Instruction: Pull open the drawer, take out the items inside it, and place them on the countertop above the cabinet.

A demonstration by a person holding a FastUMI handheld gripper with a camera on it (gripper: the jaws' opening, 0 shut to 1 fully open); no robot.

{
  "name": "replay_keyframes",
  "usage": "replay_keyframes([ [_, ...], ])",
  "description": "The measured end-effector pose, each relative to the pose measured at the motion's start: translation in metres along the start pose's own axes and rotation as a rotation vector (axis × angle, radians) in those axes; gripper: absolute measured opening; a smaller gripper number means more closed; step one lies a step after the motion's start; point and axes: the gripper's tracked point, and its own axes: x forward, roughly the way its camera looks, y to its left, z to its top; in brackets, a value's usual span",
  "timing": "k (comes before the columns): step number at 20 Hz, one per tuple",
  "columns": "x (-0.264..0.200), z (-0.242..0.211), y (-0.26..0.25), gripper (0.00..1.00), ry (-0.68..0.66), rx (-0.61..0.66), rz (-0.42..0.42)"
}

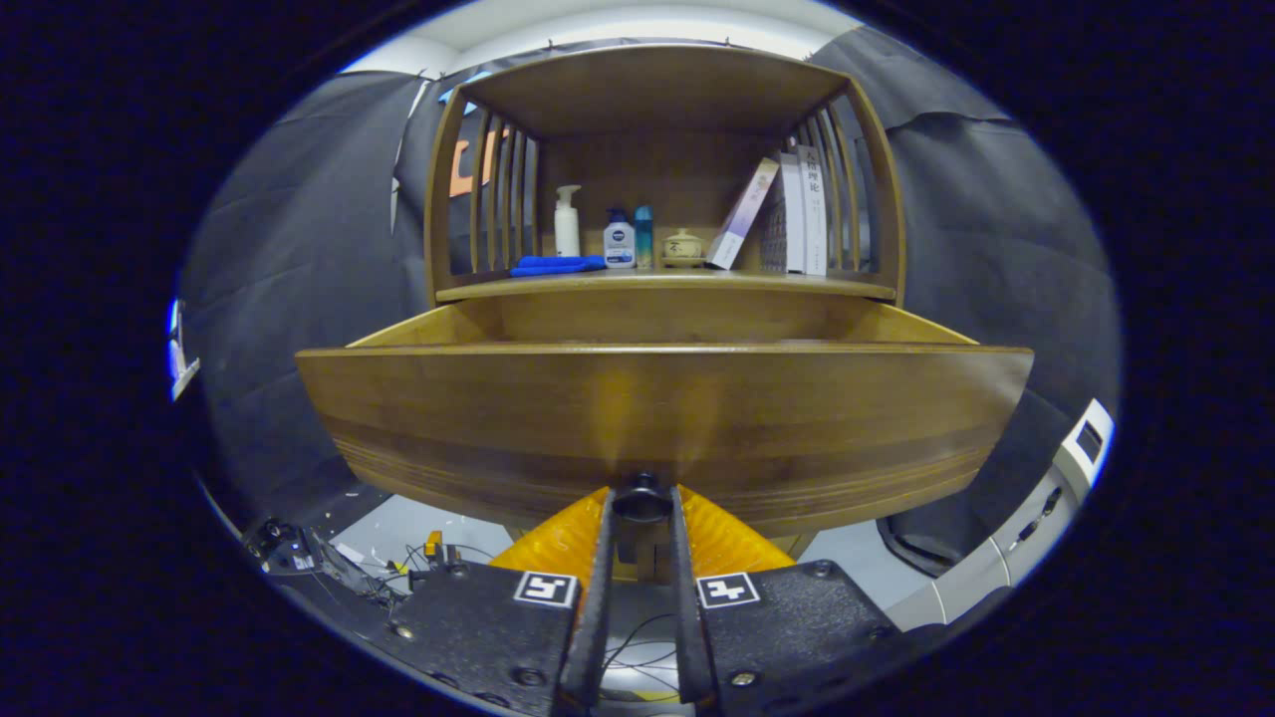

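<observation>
Gripper (642, 503) clenched on the drawer knob (642, 496), one finger pressing either side (knob small and dark, low on the front panel). Drawer (657, 408) of the wooden cabinet pulled well out, side walls visible running back to the cabinet body.

Step in hand, by the look of it: tail end of the pull. Opening looks near enough done. Next: release the knob, lift above the front panel, reach down inside for whatever is there.

Countertop (667, 284) just above the drawer, already carrying a blue cloth (556, 265), a white pump bottle (567, 221), two smaller bottles, a small lidded pot (683, 246) and leaning books (787, 214). Free space toward the front edge for placing.

Hidden: drawer interior entirely, blocked by the front panel from this low angle. Contents unknown. Fingertips partly merged with the knob, contact hard to judge exactly.
</observation>
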Motion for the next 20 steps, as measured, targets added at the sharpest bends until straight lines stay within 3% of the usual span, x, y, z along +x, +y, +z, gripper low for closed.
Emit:
replay_keyframes([
  [10, -0.055, 0.116, -0.015, 0.92, -0.218, 0.034, -0.01],
  [15, -0.047, 0.178, -0.026, 0.96, -0.25, 0.035, -0.042],
  [20, -0.02, 0.238, -0.016, 0.96, -0.219, 0.056, -0.002],
])
